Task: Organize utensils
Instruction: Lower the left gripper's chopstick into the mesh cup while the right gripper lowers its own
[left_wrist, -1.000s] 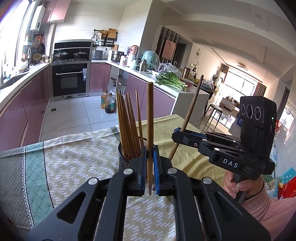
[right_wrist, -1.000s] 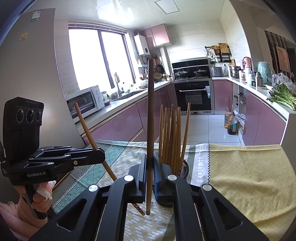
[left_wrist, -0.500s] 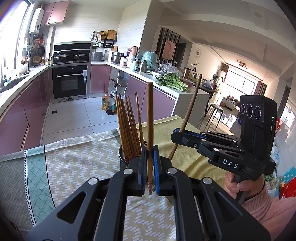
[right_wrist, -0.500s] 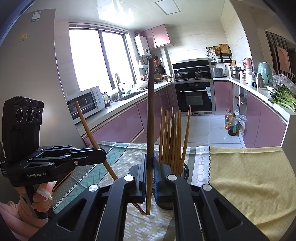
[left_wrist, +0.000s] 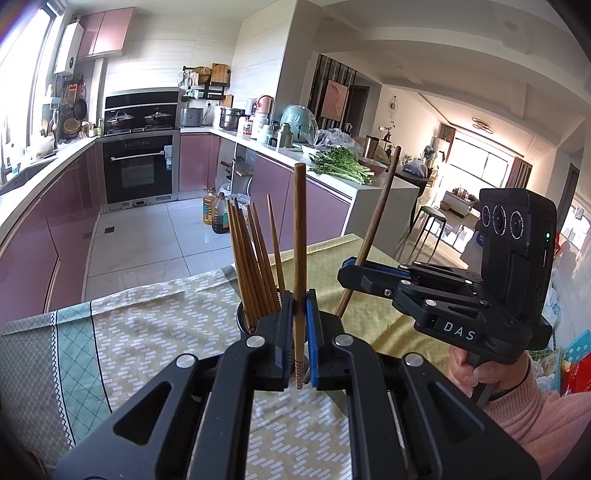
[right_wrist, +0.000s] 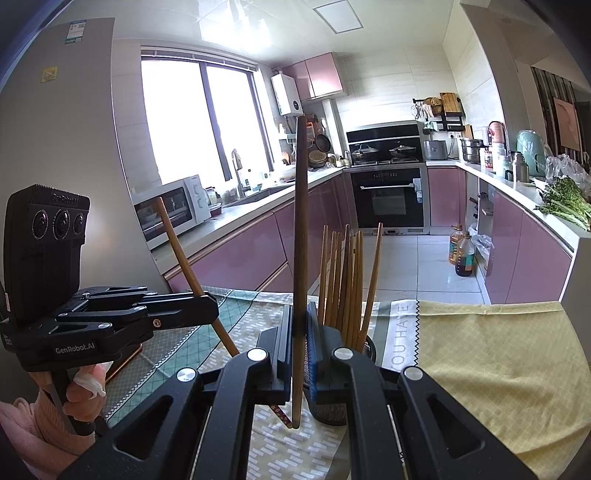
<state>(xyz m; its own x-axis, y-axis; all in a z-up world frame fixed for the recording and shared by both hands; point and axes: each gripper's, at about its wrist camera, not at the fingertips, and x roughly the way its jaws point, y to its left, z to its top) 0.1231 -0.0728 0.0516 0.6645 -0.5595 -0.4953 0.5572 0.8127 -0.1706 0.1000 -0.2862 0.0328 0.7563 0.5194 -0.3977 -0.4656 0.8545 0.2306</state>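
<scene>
My left gripper (left_wrist: 299, 300) is shut on a brown chopstick (left_wrist: 299, 236) that stands upright, its tip hanging just below the pads. Just beyond it a dark mesh holder (left_wrist: 242, 319) on the table holds several chopsticks (left_wrist: 255, 258). My right gripper (right_wrist: 300, 314) is shut on another upright chopstick (right_wrist: 301, 221), with the same holder (right_wrist: 332, 408) and its chopsticks (right_wrist: 345, 280) right behind its fingers. Each view shows the other gripper beside the holder: the right gripper (left_wrist: 354, 271) with its chopstick leaning, and the left gripper (right_wrist: 208, 306) likewise.
A patterned green and beige cloth (left_wrist: 155, 332) and a yellow cloth (right_wrist: 491, 354) cover the table. Past the table's far edge lie the kitchen floor, pink cabinets and an oven (right_wrist: 388, 195). A hand in a pink sleeve (left_wrist: 517, 391) grips the right handle.
The scene in the left wrist view has slid down a little, so the left gripper with its chopstick has risen slightly. The right gripper has kept still.
</scene>
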